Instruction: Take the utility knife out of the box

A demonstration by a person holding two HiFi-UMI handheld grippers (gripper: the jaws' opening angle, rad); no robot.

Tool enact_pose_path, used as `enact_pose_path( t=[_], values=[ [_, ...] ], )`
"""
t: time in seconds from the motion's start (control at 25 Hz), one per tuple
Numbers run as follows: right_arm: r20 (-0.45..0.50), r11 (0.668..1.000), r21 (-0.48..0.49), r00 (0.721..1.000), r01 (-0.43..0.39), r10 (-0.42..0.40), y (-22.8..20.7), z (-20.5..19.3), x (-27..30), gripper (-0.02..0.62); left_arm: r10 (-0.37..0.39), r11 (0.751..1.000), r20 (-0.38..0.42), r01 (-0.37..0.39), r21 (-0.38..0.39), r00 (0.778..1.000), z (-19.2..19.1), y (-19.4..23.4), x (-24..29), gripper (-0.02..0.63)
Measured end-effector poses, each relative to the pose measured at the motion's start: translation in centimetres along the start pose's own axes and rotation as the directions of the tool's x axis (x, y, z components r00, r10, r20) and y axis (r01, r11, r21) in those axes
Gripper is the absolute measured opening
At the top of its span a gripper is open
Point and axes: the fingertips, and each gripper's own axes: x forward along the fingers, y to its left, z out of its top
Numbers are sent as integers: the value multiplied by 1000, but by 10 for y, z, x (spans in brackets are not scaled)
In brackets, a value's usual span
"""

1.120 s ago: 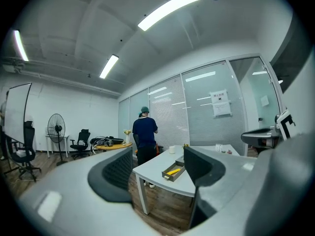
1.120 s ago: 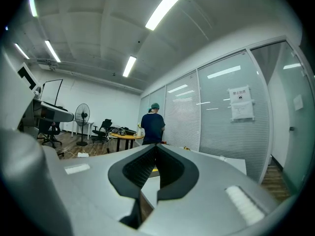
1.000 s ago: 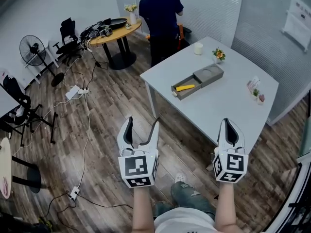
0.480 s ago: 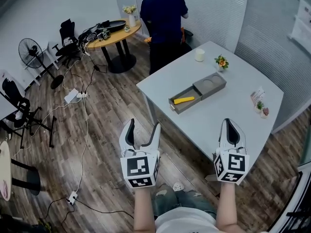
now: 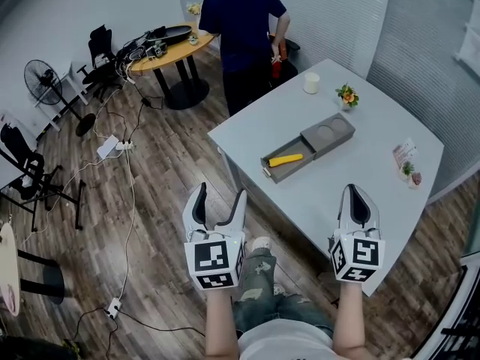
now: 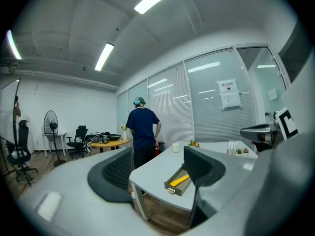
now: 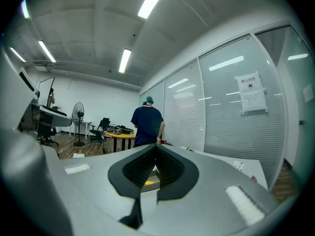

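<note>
Now | L gripper (image 5: 220, 193): fingers (image 5: 196, 205) apart, empty | R gripper (image 5: 355, 190): together

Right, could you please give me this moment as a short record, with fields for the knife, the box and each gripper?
utility knife: yellow, lying in the open tray of the box
box: grey, slid open, on the grey table
left gripper: jaws apart, empty, short of the table
right gripper: jaws together, empty, short of the box
also on table: white cup, small flower pot
person: standing beyond the table, back turned
</note>
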Motion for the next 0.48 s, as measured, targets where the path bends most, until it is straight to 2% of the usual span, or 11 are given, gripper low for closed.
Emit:
enact_pose_path(
  t=[0.48],
  values=[
    [-2, 997, -6, 997, 80, -80, -12, 8, 86, 14, -97, 995, -12, 97, 8, 995, 4, 18, 112, 321]
  ],
)
